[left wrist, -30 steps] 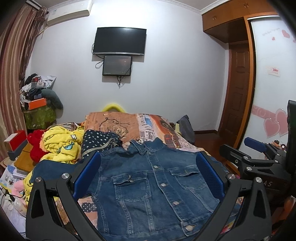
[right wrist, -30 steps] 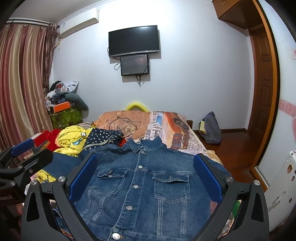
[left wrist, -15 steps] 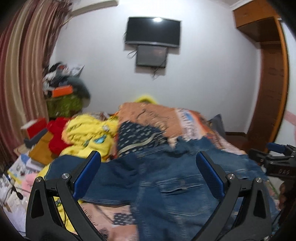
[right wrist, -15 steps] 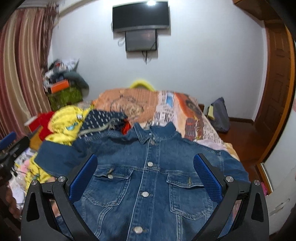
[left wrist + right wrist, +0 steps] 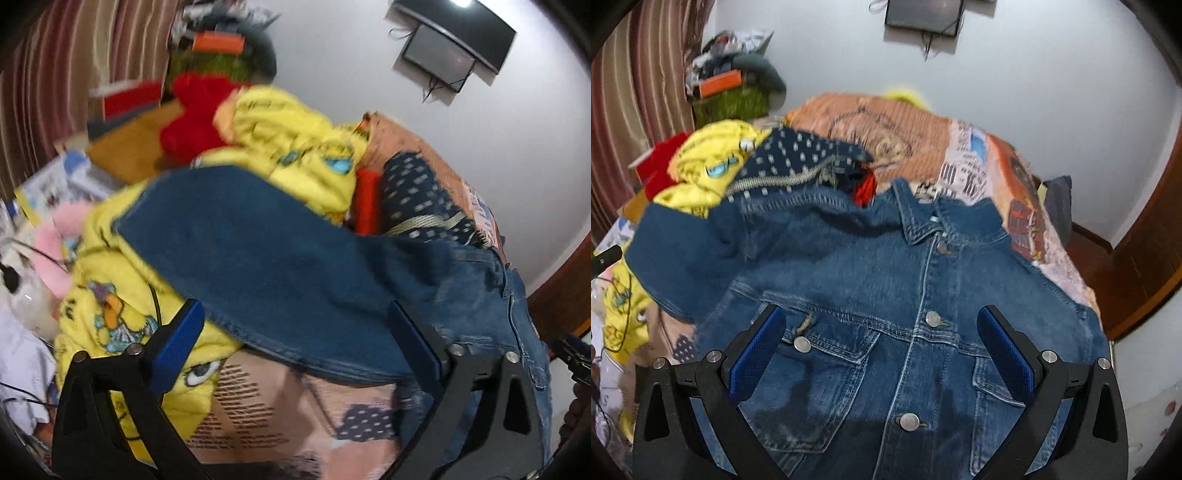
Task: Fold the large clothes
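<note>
Matt denim jacket (image 5: 905,295) w/ shiny metal buttons (image 5: 932,318); fuzzy yellow fleece (image 5: 295,147).

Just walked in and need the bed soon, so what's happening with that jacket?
A person with two hand-held grippers is starting to fold the denim jacket, which lies buttoned and face-up on the bed. The left gripper hangs over its spread sleeve, jaws just closing slightly; the right gripper hangs open over the chest. Neither grips anything yet.

Blue denim jacket (image 5: 905,295) lies front-up and buttoned on the bed (image 5: 979,162), collar away, one sleeve (image 5: 258,258) spread sideways over yellow clothes (image 5: 295,147)
</note>
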### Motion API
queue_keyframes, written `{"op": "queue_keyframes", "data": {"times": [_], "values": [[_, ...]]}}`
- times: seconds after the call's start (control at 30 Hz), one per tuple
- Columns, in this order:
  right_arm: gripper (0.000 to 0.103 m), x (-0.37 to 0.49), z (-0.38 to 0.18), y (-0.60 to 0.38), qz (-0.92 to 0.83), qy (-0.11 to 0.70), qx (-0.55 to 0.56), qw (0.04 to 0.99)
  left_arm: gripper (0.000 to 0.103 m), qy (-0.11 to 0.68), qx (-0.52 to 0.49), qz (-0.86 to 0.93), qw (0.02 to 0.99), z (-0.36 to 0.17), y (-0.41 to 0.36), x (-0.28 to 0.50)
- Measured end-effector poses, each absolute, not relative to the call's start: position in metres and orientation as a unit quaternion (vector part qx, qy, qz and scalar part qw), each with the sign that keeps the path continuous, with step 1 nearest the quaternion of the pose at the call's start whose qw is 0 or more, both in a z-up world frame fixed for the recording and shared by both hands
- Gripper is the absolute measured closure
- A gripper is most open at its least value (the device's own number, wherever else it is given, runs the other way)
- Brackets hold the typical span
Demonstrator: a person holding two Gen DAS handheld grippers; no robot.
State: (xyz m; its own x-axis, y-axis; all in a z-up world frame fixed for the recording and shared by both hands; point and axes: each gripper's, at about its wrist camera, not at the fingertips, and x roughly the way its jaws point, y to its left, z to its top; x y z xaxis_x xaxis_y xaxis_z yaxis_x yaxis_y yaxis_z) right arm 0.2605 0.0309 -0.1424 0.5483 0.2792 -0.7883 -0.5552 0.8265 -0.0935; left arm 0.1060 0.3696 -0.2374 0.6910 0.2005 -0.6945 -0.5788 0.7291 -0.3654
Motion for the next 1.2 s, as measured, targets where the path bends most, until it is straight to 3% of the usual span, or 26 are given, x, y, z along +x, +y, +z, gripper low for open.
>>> {"op": "queue_keyframes", "data": {"times": [0.1,0.23,0.4,0.5,0.67,0.73,0.8,0.97,1.2], "values": [[0.000,0.270,-0.148,0.027,0.242,0.432,-0.156,0.854,0.013,0.326,-0.341,0.207,0.857,-0.263,0.398,0.101],[0.000,0.277,-0.151,0.027,0.229,0.436,-0.152,0.857,0.030,0.332,-0.399,0.193,0.833,-0.285,0.427,0.098],[0.000,0.277,-0.154,0.029,0.222,0.435,-0.156,0.859,0.035,0.342,-0.410,0.221,0.816,-0.303,0.455,0.101],[0.000,0.275,-0.153,0.033,0.222,0.429,-0.166,0.860,0.054,0.337,-0.431,0.234,0.803,-0.315,0.471,0.100],[0.000,0.270,-0.148,0.039,0.226,0.416,-0.181,0.862,0.071,0.330,-0.440,0.254,0.796,-0.316,0.480,0.100],[0.000,0.268,-0.145,0.039,0.229,0.412,-0.182,0.863,0.083,0.336,-0.412,0.275,0.801,-0.306,0.474,0.101],[0.000,0.265,-0.143,0.038,0.232,0.409,-0.182,0.864,0.087,0.341,-0.377,0.292,0.810,-0.292,0.466,0.103],[0.000,0.261,-0.134,0.028,0.232,0.399,-0.180,0.869,0.090,0.331,-0.286,0.312,0.844,-0.242,0.441,0.114],[0.000,0.260,-0.118,0.001,0.223,0.381,-0.161,0.883,0.093,0.249,-0.216,0.268,0.906,-0.146,0.388,0.134]]}}
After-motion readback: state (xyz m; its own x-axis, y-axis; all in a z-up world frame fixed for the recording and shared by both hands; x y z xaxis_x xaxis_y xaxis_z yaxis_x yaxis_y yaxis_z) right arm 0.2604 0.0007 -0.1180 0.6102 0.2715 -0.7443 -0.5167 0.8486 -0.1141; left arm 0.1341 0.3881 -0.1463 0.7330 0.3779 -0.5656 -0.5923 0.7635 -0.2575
